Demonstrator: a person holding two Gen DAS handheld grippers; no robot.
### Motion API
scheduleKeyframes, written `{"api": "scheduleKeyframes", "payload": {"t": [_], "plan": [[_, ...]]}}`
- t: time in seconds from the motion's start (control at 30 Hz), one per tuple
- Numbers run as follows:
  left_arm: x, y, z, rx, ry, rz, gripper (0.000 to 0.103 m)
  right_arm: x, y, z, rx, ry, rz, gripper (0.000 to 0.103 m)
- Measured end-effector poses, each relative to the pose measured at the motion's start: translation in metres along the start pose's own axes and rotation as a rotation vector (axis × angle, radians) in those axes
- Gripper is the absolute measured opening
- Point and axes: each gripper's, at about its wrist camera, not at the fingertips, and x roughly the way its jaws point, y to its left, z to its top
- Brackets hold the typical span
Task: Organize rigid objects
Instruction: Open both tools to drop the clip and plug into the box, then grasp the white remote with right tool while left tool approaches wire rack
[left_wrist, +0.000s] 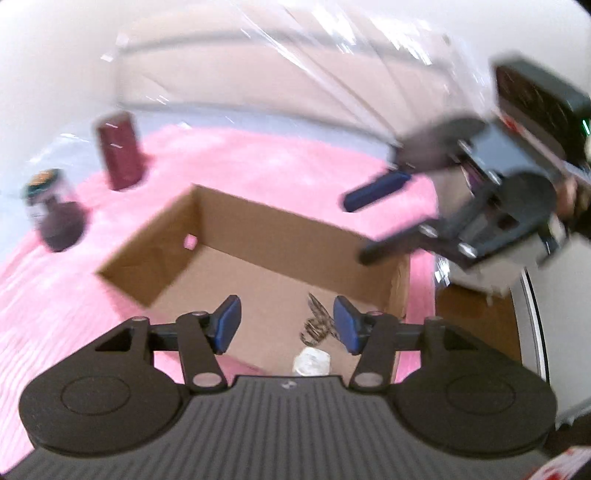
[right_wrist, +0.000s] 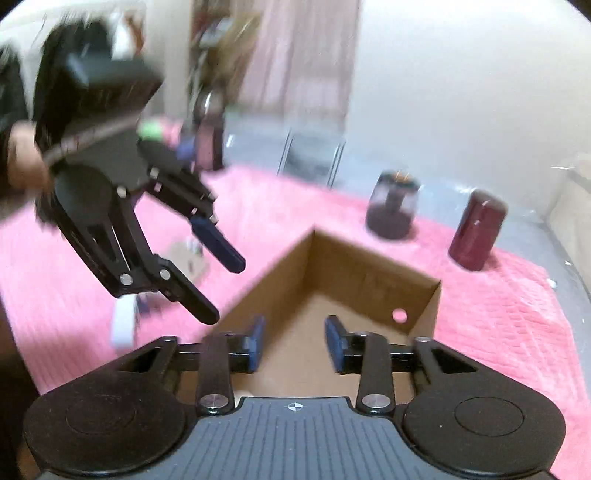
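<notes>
While hovering over open cardboard box (left_wrist: 258, 236) on pink cloth (left_wrist: 55, 295): left gripper (left_wrist: 286, 325) part open, empty; right gripper (right_wrist: 293, 345) part open, empty. Maroon can (left_wrist: 120, 151) and dark jar (left_wrist: 51, 206) upright on cloth beyond box. Pale wad (left_wrist: 312, 362) inside box.

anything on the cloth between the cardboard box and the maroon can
No, in the right wrist view only bare pink cloth lies between the cardboard box and the maroon can.
</notes>
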Motion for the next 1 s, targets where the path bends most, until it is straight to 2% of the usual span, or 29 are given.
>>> {"api": "scheduleKeyframes", "payload": {"t": [0.03, 0.1, 0.17, 0.27, 0.37, 0.47, 0.53, 0.73, 0.9, 1.0], "plan": [[-0.014, 0.001, -0.005, -0.021, -0.022, 0.015, 0.055, -0.007, 0.009, 0.007, 0.021, -0.033, -0.009, 0.049], [-0.040, 0.002, -0.018, -0.059, -0.065, 0.063, 0.066, -0.019, 0.032, 0.007, 0.064, -0.095, 0.005, 0.052], [-0.066, 0.002, -0.034, -0.095, -0.094, 0.110, 0.069, -0.028, 0.059, 0.010, 0.093, -0.146, 0.013, 0.055], [-0.102, 0.006, -0.060, -0.158, -0.139, 0.182, 0.074, -0.029, 0.093, 0.009, 0.152, -0.195, 0.049, 0.061], [-0.131, 0.004, -0.085, -0.198, -0.169, 0.256, 0.079, -0.015, 0.126, 0.002, 0.175, -0.211, 0.095, 0.063], [-0.157, 0.003, -0.119, -0.250, -0.200, 0.349, 0.081, -0.001, 0.162, -0.010, 0.150, -0.186, 0.145, 0.064], [-0.172, 0.002, -0.142, -0.291, -0.219, 0.404, 0.085, 0.011, 0.184, -0.016, 0.133, -0.157, 0.171, 0.064], [-0.198, 0.008, -0.222, -0.431, -0.239, 0.552, 0.092, 0.070, 0.200, -0.028, 0.065, -0.065, 0.189, 0.064], [-0.199, 0.019, -0.274, -0.568, -0.236, 0.586, 0.092, 0.106, 0.197, -0.044, 0.068, 0.002, 0.196, 0.064], [-0.198, 0.021, -0.299, -0.602, -0.218, 0.625, 0.092, 0.123, 0.196, -0.051, 0.059, 0.024, 0.187, 0.064]]}}
